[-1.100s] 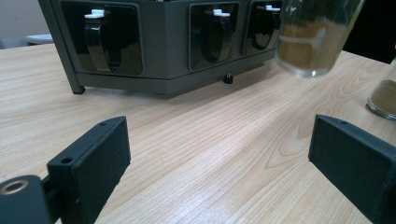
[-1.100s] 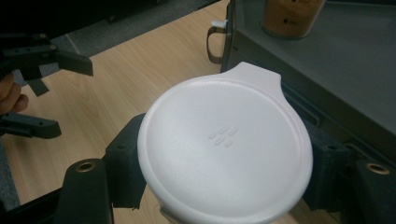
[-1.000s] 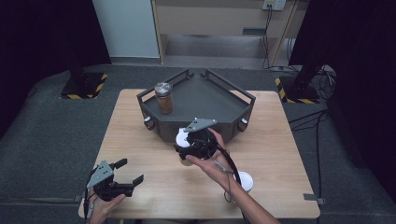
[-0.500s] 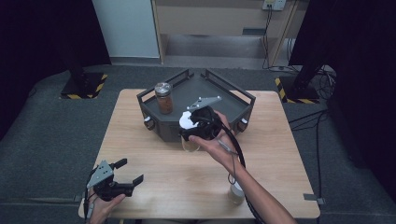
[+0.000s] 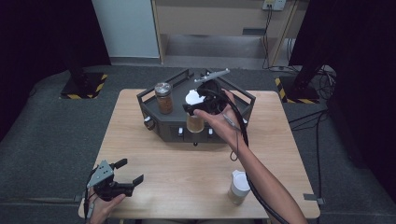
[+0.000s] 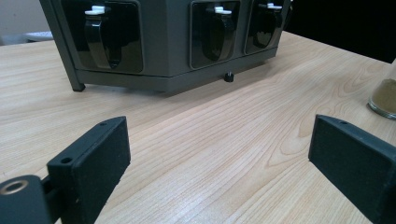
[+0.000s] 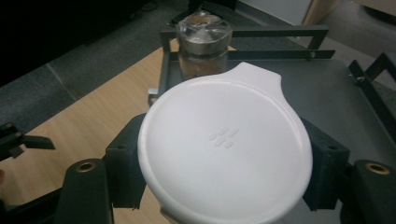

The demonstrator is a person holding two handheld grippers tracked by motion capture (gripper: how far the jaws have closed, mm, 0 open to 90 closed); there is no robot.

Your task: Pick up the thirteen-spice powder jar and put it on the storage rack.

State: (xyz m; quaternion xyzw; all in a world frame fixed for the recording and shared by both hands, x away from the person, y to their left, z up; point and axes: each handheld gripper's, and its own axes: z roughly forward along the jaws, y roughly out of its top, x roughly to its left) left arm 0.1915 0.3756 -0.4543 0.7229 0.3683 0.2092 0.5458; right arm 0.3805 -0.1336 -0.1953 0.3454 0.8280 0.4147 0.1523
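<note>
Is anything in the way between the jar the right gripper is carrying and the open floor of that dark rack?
Nothing visible blocks it. The right gripper holds the white-lidded jar above the rack; the brown-lidded jar stands off at its left corner.

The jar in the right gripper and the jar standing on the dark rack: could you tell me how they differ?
The held jar has a white lid; the rack jar has a clear one. The held jar hangs in the right gripper over the rack; the rack jar stands on it. Both are upright with brownish contents.
</note>
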